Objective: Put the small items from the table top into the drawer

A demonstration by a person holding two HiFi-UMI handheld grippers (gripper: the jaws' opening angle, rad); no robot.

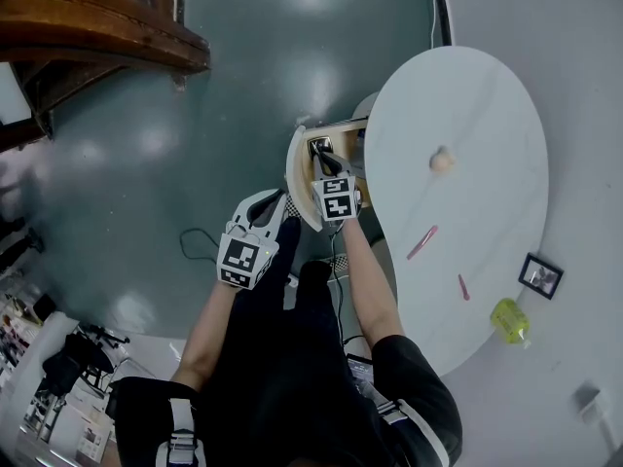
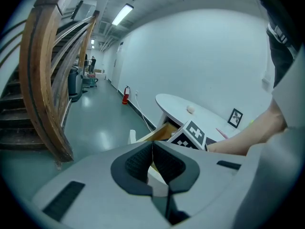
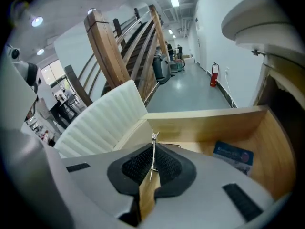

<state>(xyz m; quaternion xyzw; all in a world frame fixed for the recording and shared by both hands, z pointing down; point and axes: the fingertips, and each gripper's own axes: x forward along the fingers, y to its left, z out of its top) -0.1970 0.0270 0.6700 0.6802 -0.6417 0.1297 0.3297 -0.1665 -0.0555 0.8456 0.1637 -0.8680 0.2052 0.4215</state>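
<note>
Nearest the person, the left gripper [image 2: 152, 146] hangs over the green floor [image 1: 195, 144] just short of the drawer's front, its jaws pressed together with nothing between them. Just past it the right gripper [image 3: 153, 148] reaches down inside the pulled-out drawer [image 3: 205, 120], clamped on one thin silver clip [image 3: 154, 138]. The clip stands on edge, its long axis in line with the jaws and its tip poking out beyond them toward the ribbed white front panel [image 3: 105, 118]. Bare wood lies open below the clip, and a single blue card [image 3: 232, 154] rests to the right by the side wall. The drawer sits under the near rim of the white table [image 1: 467, 115]. Five things lie well apart on the table top: two pink sticks [image 1: 421, 242], one yellow-green item [image 1: 509, 320] and one picture frame [image 1: 540, 275] close to the right edge, and farthest, one pale round item [image 1: 441, 160].
</note>
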